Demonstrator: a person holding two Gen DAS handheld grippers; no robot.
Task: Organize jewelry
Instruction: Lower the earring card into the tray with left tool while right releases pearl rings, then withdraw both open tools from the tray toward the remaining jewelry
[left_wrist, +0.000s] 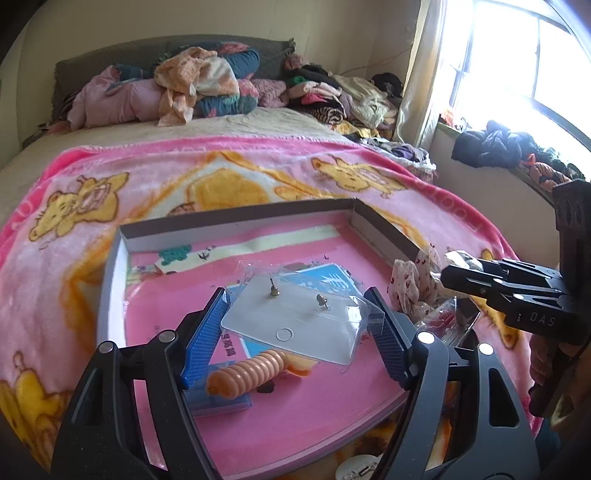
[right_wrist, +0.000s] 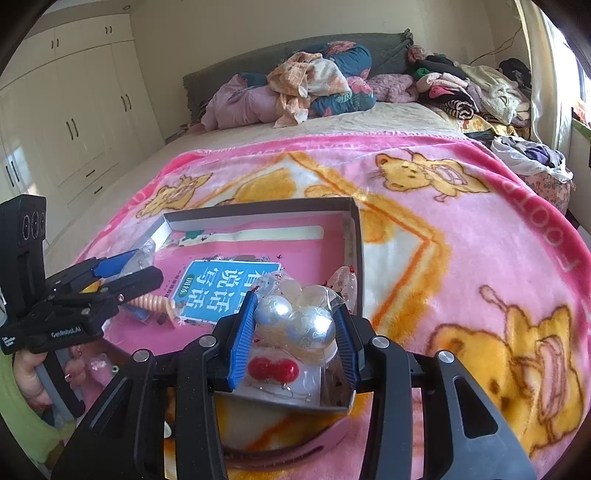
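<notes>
A pink open box (left_wrist: 236, 229) lies on the bed. My left gripper (left_wrist: 295, 325) is shut on a clear plastic earring card (left_wrist: 295, 325) with two small stud earrings, held above the box floor. An orange ribbed hair clip (left_wrist: 247, 373) and a blue booklet (right_wrist: 225, 291) lie in the box under it. My right gripper (right_wrist: 295, 325) is shut on a clear bag of large pearl-like beads (right_wrist: 299, 321) at the box's right edge. A packet with red beads (right_wrist: 273, 369) lies below it. The right gripper also shows in the left wrist view (left_wrist: 461, 273).
The box rests on a pink cartoon-bear blanket (right_wrist: 461, 258). A patterned scrunchie (left_wrist: 413, 280) sits by the box's right wall. Piled clothes and pillows (left_wrist: 207, 85) fill the far bed. A window sill with dark clothes (left_wrist: 495, 144) is at right; wardrobes (right_wrist: 74, 110) at left.
</notes>
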